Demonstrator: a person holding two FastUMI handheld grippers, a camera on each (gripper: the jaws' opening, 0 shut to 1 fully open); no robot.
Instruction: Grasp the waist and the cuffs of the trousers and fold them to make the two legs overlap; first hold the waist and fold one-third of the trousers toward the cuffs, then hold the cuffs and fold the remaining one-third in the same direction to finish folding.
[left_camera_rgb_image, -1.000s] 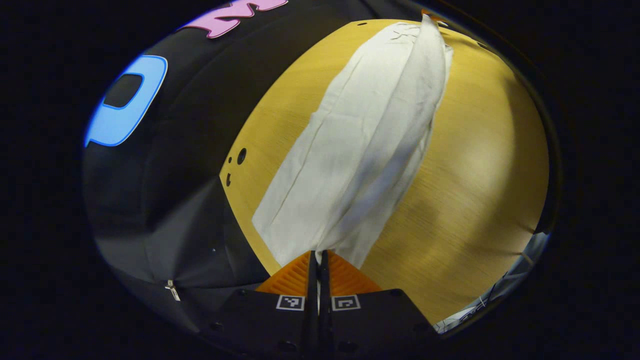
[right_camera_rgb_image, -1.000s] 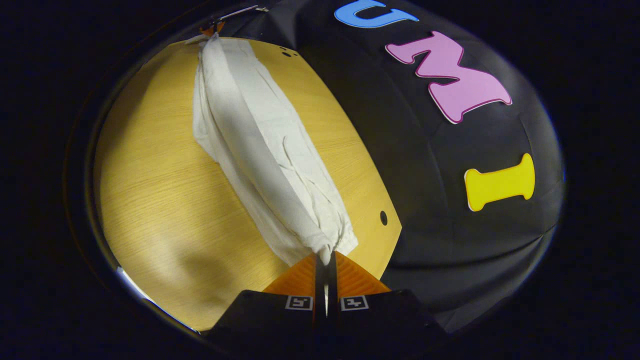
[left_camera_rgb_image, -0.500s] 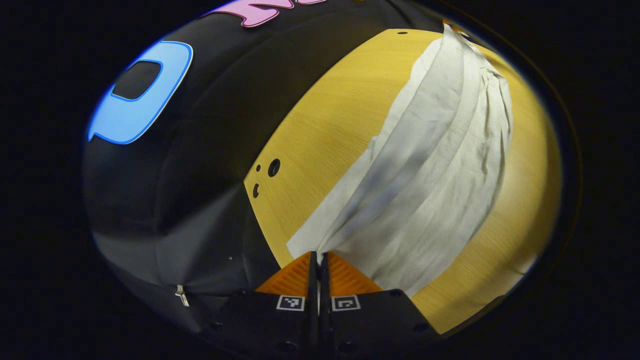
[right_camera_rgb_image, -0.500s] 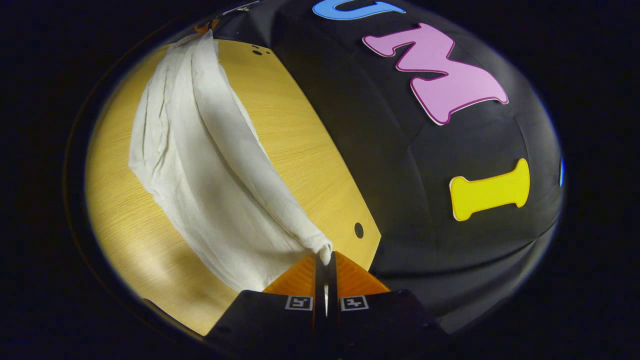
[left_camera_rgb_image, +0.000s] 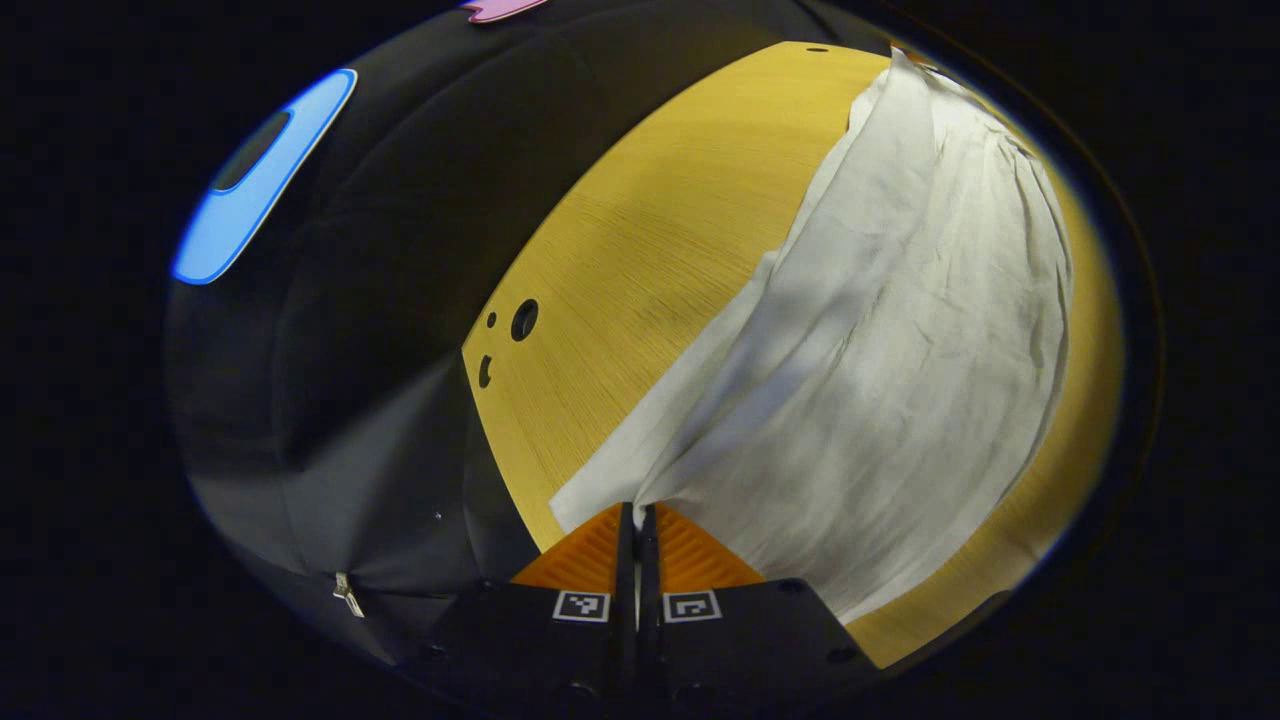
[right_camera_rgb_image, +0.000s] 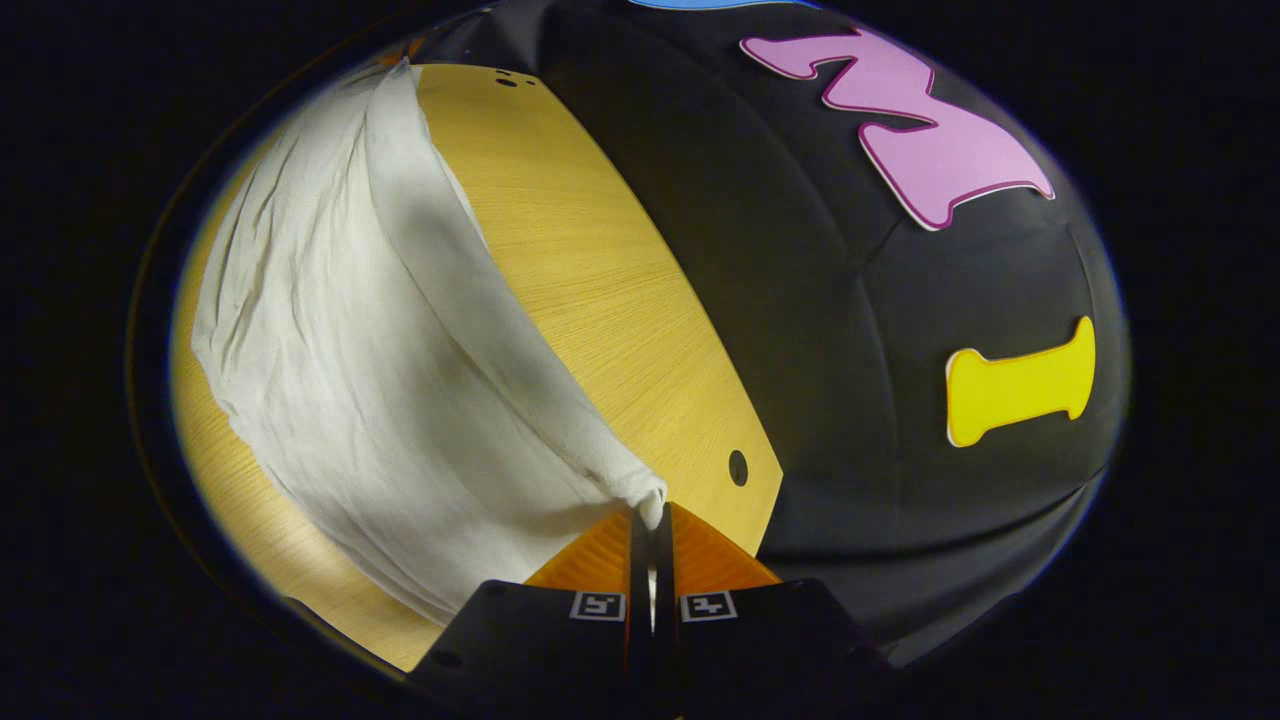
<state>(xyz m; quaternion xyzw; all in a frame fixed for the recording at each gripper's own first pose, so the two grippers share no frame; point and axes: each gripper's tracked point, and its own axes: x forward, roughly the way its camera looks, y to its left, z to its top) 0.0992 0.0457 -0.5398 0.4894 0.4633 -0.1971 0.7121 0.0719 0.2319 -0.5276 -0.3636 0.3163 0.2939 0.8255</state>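
My left hand-held gripper (left_camera_rgb_image: 636, 515) and right hand-held gripper (right_camera_rgb_image: 652, 517) each pinch the creased off-white cloth trousers (left_camera_rgb_image: 880, 340), lifting one edge above the yellow wooden bench (left_camera_rgb_image: 640, 230) so the legs can overlap.

A recording booth: black cloth wall (left_camera_rgb_image: 380, 300) behind a wooden table (left_camera_rgb_image: 640, 250).

The left claw (left_camera_rgb_image: 636, 512) pinches an edge of the pale trousers (left_camera_rgb_image: 890, 330), lifted above the wooden table (left_camera_rgb_image: 640, 230).
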